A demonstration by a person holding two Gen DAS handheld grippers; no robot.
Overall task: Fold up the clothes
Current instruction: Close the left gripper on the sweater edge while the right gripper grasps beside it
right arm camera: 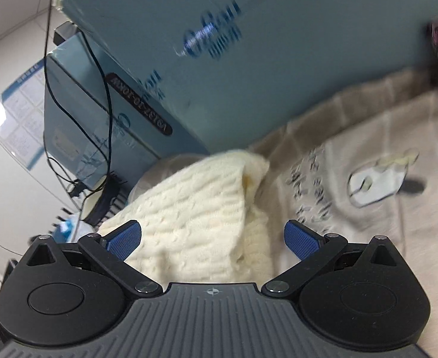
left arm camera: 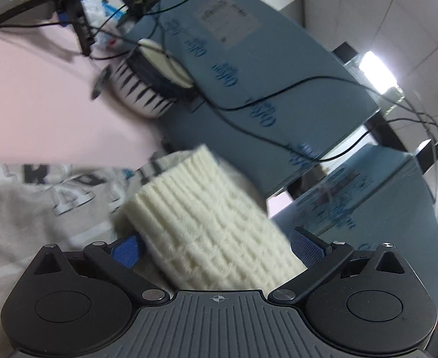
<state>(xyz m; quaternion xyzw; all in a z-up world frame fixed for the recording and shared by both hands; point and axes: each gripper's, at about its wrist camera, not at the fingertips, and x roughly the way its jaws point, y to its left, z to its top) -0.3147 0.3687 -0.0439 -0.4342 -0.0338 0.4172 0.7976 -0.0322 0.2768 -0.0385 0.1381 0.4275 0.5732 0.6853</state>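
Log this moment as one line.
task: fold clothes | left claw: open, cream knit sweater between fingers | right claw: open, over same knit | beige printed sweatshirt beneath | frames blurred

In the left wrist view we see the knitted garment (left arm camera: 210, 223) nearest us, lying between the spread fingers of the left gripper (left arm camera: 216, 247). Left of it and underneath spreads the printed sweatshirt (left arm camera: 40, 208). Beyond that lies the table surface (left arm camera: 40, 104), with a striped bowl (left arm camera: 147, 80) far off at its middle. The boxes (left arm camera: 248, 74) stand right of the bowl, cables (left arm camera: 278, 89) draped over them.

In the right wrist view we find the knit between the parted fingers of the right gripper (right arm camera: 213, 241), the sweatshirt to its right, the boxes behind.
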